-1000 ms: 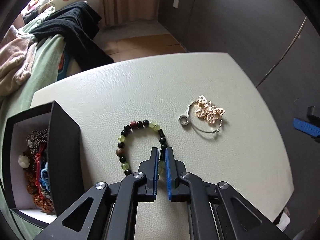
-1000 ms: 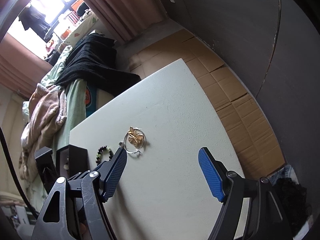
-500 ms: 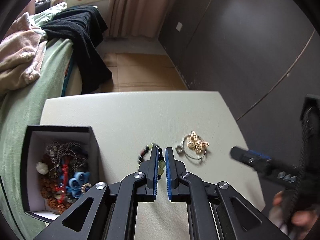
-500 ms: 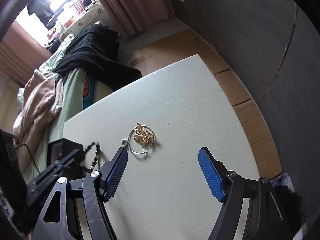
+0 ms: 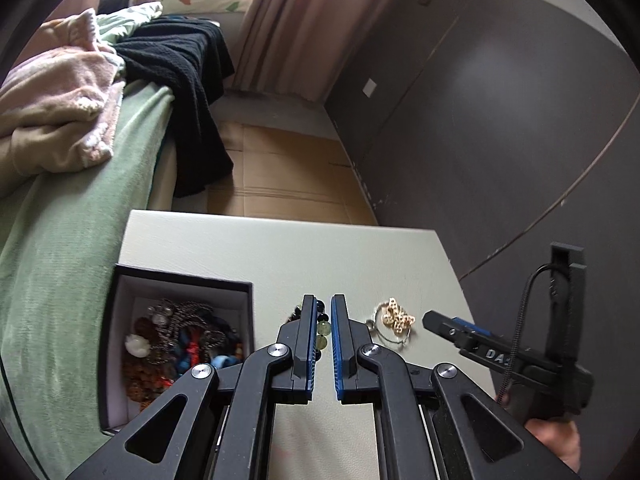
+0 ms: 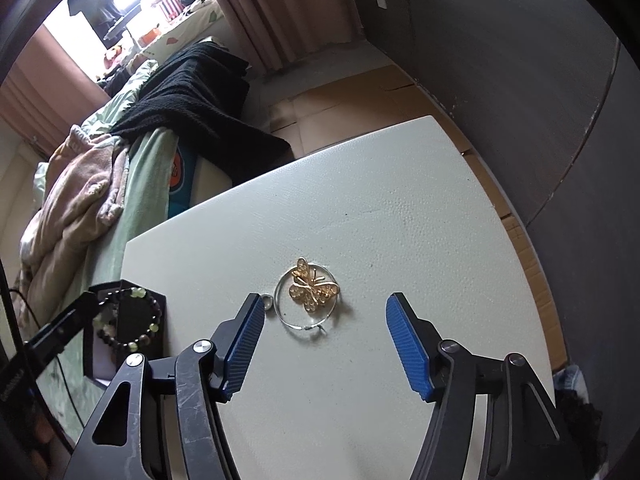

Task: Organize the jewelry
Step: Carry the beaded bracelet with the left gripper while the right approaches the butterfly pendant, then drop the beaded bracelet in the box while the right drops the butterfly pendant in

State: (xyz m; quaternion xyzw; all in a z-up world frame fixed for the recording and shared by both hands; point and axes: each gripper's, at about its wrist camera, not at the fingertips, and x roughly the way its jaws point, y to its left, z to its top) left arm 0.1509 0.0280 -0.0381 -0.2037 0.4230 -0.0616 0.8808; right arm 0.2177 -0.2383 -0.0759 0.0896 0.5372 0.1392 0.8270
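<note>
The left hand-held gripper (image 5: 322, 338) pinches the beaded bracelet (image 6: 130, 320), probably bound for the jewelry box (image 5: 120, 320), while the right hand-held gripper (image 6: 326, 346), spread wide, faces the butterfly hoop (image 6: 310, 298) on the bench (image 6: 360, 220).

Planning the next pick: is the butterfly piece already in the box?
No, the butterfly piece lies on the white table, ahead of the right gripper and its open jaws.
</note>
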